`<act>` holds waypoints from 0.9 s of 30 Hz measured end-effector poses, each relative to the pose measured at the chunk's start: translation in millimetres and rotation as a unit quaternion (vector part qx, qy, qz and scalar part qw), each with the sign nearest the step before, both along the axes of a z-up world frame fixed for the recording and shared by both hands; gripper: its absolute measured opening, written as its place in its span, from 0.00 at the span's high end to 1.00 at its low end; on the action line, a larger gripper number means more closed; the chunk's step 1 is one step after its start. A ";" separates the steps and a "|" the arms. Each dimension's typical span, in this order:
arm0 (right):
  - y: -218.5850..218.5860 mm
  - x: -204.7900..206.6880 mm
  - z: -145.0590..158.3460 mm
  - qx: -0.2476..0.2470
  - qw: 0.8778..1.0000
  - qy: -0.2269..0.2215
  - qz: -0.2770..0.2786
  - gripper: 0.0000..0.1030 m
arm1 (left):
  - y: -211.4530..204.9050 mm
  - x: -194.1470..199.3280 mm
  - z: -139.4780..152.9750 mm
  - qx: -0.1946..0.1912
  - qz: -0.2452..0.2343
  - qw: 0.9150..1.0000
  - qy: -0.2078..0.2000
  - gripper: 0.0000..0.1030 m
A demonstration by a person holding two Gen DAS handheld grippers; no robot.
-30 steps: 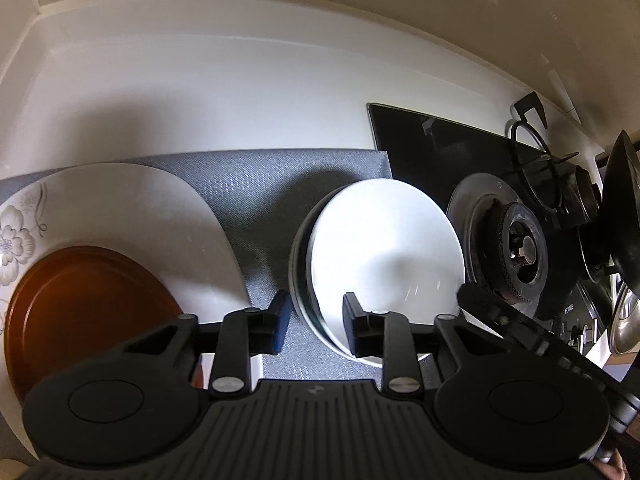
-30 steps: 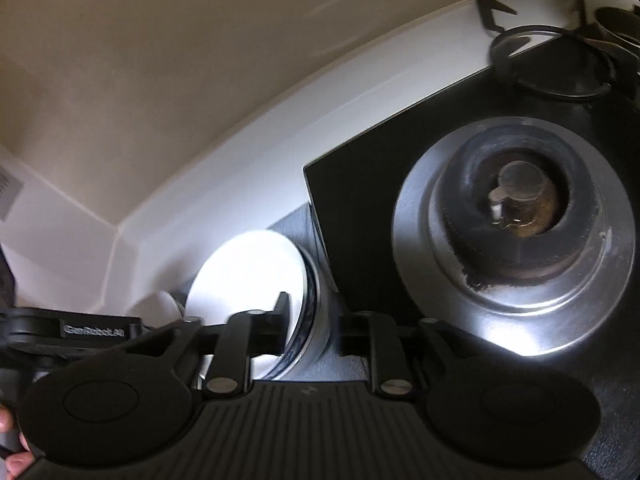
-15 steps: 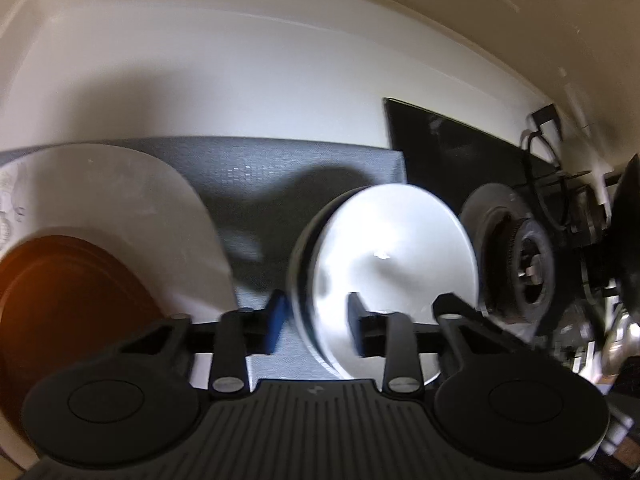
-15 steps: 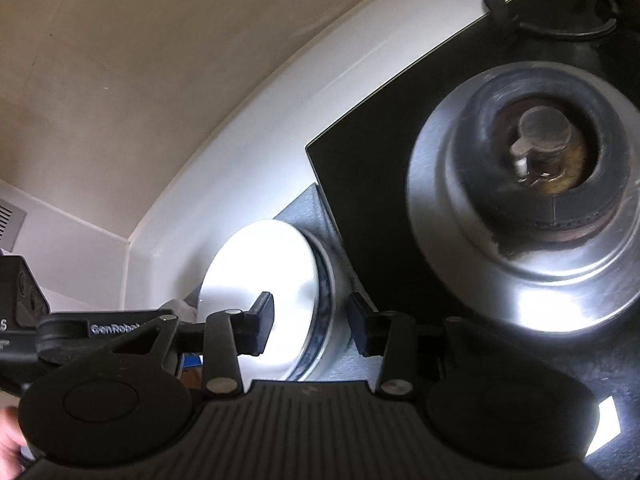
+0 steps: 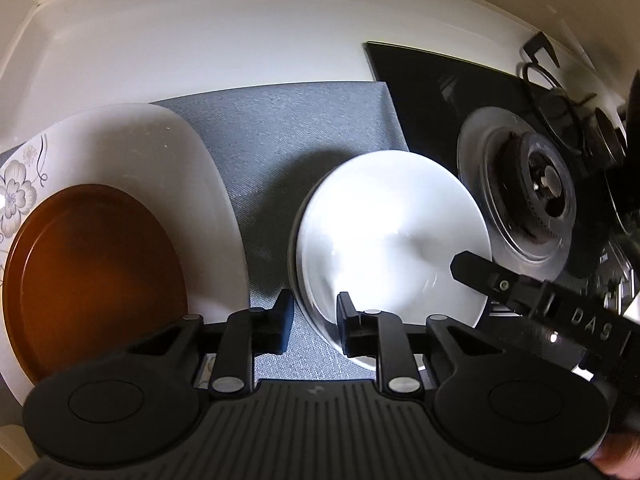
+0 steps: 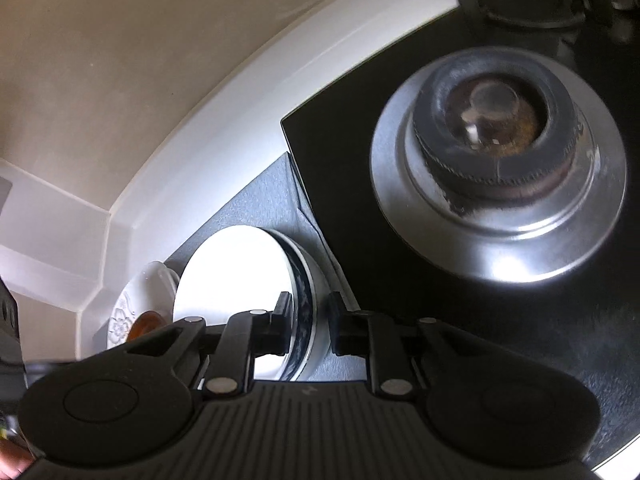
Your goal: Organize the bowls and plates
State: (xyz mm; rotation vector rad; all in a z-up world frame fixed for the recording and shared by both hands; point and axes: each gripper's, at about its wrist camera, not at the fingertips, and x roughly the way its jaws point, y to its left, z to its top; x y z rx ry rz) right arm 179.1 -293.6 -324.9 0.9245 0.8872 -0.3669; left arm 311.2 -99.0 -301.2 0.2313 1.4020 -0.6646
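I have both tongs narrowed astride the white bowl (image 5: 392, 232) stack's rim on the grey mat (image 5: 304, 128): left tongs (image 5: 313, 312) near-left edge, right tongs (image 6: 307, 318), just closing, stove-side edge.

We point both grippers steeply down; left gripper (image 5: 313, 318) jaws narrow, right gripper (image 6: 307, 322) jaws just closing, both straddling something.

Right gripper (image 6: 306, 326) straddling the blue-patterned rim of the white bowl stack (image 6: 236, 276), jaws just closed further, pads seemingly gripping the rim, grey mat (image 6: 260, 208) beneath the stack, black hob (image 6: 348, 152) beside it, steel burner (image 6: 498, 160) beyond, floral plate (image 6: 124, 316) on the stack's far side.
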 end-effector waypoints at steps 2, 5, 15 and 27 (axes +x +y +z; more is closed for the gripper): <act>-1.6 -1.7 -3.4 0.015 1.000 0.000 -0.004 0.75 | -0.7 6.3 -3.9 -0.002 0.009 1.000 0.022 0.73; 2.6 3.3 -5.4 0.005 1.000 0.009 0.002 0.71 | -3.3 13.6 -11.7 -0.006 0.020 0.999 0.041 0.70; 15.8 2.6 -7.9 -0.031 0.999 0.018 0.002 0.79 | 3.6 2.4 -11.3 -0.020 0.020 0.999 0.034 0.73; 27.4 -9.9 20.3 -0.037 0.999 -0.006 0.003 0.79 | 15.8 -3.9 24.7 -0.039 0.034 0.999 0.001 0.73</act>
